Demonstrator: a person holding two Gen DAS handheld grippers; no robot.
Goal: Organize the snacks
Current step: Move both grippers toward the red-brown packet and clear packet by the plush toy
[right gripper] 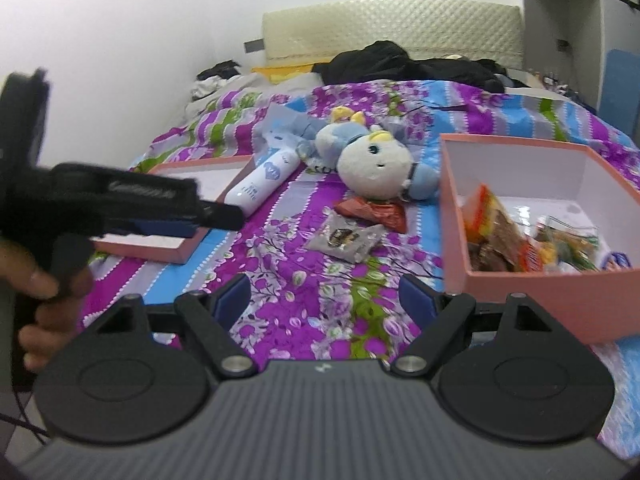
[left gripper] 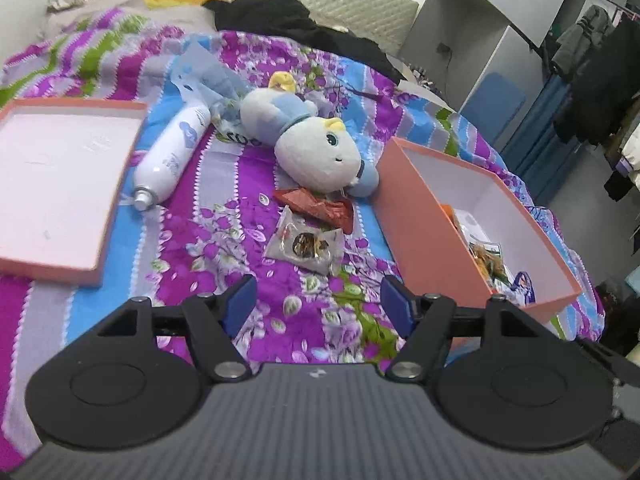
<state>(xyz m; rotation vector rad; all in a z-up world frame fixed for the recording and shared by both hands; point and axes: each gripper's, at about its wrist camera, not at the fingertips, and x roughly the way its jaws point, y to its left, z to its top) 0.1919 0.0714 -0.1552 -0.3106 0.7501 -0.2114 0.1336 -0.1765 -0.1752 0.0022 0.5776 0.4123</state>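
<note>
A clear snack packet [left gripper: 306,245] [right gripper: 344,237] and a red snack packet [left gripper: 320,206] [right gripper: 374,210] lie on the flowered bedspread in front of a plush toy [left gripper: 316,146] [right gripper: 374,162]. A pink box [left gripper: 424,216] [right gripper: 454,216] on the right holds several snack packets [right gripper: 508,240]. My left gripper [left gripper: 318,300] is open and empty, hovering just short of the clear packet. My right gripper [right gripper: 324,294] is open and empty, near the box's front corner. The left gripper also shows blurred at the left of the right wrist view [right gripper: 132,204].
The pink box lid [left gripper: 60,184] [right gripper: 168,248] lies upturned on the left. A white spray bottle [left gripper: 172,156] [right gripper: 266,178] lies beside it. Black clothes [left gripper: 296,20] lie at the headboard. A clothes rack [left gripper: 600,60] stands right of the bed.
</note>
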